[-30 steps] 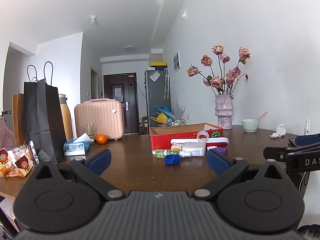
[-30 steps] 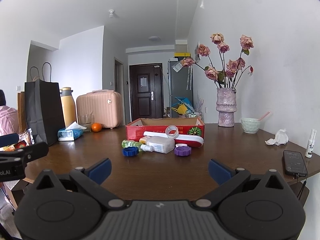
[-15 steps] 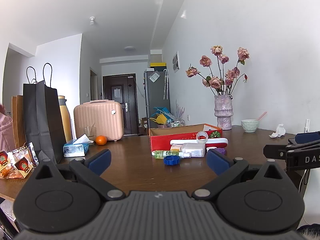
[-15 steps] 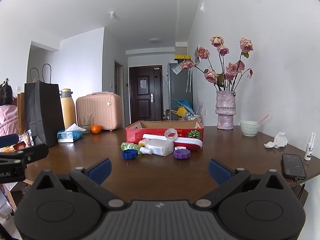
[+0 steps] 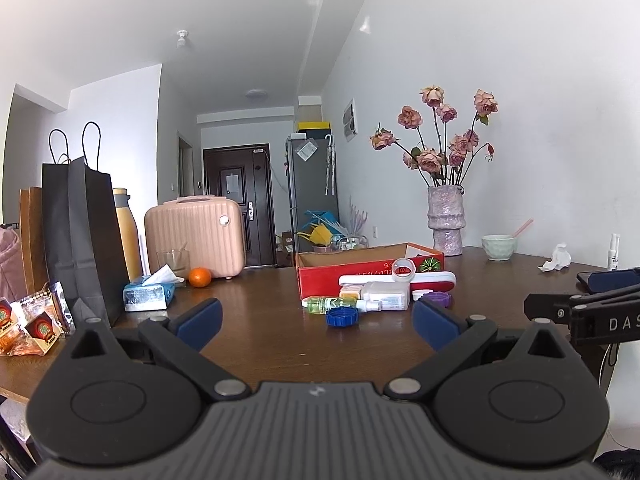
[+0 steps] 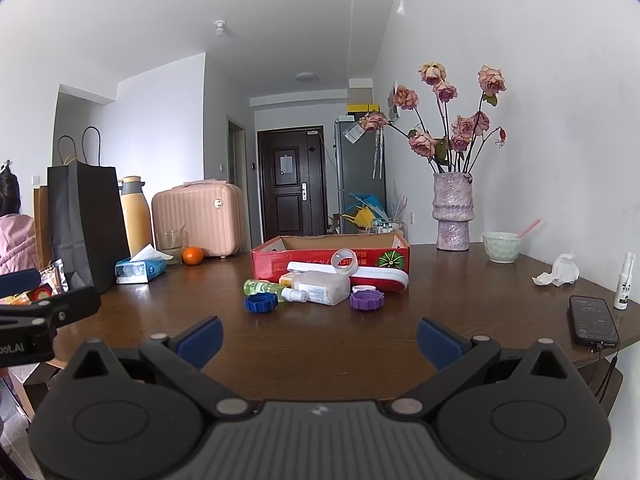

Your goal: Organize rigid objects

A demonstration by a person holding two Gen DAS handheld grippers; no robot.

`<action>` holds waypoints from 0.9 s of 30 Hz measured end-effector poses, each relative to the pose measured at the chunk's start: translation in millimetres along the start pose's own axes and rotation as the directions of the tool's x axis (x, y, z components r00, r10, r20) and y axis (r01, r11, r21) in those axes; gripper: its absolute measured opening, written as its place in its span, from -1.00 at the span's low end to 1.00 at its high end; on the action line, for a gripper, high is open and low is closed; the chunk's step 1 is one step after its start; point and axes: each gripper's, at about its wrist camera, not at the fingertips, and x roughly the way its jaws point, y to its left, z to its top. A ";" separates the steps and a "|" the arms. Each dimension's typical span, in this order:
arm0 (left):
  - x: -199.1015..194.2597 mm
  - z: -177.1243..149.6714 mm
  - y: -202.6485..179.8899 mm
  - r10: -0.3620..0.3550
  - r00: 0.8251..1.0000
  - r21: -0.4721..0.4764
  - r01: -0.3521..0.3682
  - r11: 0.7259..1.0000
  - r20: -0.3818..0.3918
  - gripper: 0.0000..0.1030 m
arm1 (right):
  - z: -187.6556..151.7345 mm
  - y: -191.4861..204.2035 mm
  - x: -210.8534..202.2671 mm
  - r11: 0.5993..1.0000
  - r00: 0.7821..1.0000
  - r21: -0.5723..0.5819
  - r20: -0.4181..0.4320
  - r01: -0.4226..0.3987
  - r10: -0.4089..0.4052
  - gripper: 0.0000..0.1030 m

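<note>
A shallow red cardboard box (image 6: 330, 256) stands mid-table. In front of it lie a blue cap (image 6: 261, 303), a purple cap (image 6: 367, 300), a small green bottle (image 6: 262, 287), a clear white container (image 6: 320, 288), a tape roll (image 6: 345, 262) and a long white-and-red case (image 6: 380, 274). The left wrist view shows the same box (image 5: 368, 274) and blue cap (image 5: 342, 316). My right gripper (image 6: 320, 338) is open and empty, well short of the pile. My left gripper (image 5: 316, 318) is also open and empty, near the table's front edge.
A black paper bag (image 6: 86, 224), yellow flask (image 6: 136, 216), pink case (image 6: 198, 220), glass, orange (image 6: 193, 255) and tissue pack (image 6: 140, 270) stand at the left. Vase with flowers (image 6: 452, 212), bowl (image 6: 502, 246), crumpled tissue, spray bottle (image 6: 624, 286) and phone (image 6: 593, 319) occupy the right.
Both grippers have tilted or risen slightly, so the table and objects sit a little lower in view. Nothing on the table has moved and the jaws stay open.
</note>
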 end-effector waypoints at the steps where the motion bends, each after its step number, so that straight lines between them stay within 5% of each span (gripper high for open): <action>1: 1.5 -0.7 -0.2 0.000 1.000 -0.002 0.000 1.000 -0.004 1.00 | -0.9 0.8 1.4 1.000 1.000 0.001 -0.006 -0.002 0.002 1.00; 10: 32.6 -10.4 -3.4 -0.018 0.995 -0.037 0.015 0.999 -0.098 1.00 | -13.4 4.2 25.9 1.000 0.997 0.006 -0.078 -0.025 0.026 1.00; 15: 59.5 -20.3 0.2 -0.075 0.975 -0.096 0.056 0.994 -0.208 1.00 | -23.4 -6.2 45.4 0.999 0.990 0.040 -0.142 -0.007 0.012 1.00; 21: 85.7 -22.8 -4.4 -0.040 0.989 -0.093 0.027 0.995 -0.142 1.00 | -23.0 -40.6 86.2 0.992 0.979 0.122 -0.202 0.022 0.003 1.00; 27: 146.8 -8.1 -3.0 -0.112 0.968 -0.076 0.097 0.992 -0.225 1.00 | -2.7 -78.7 153.5 0.976 0.960 0.197 -0.277 0.097 -0.040 1.00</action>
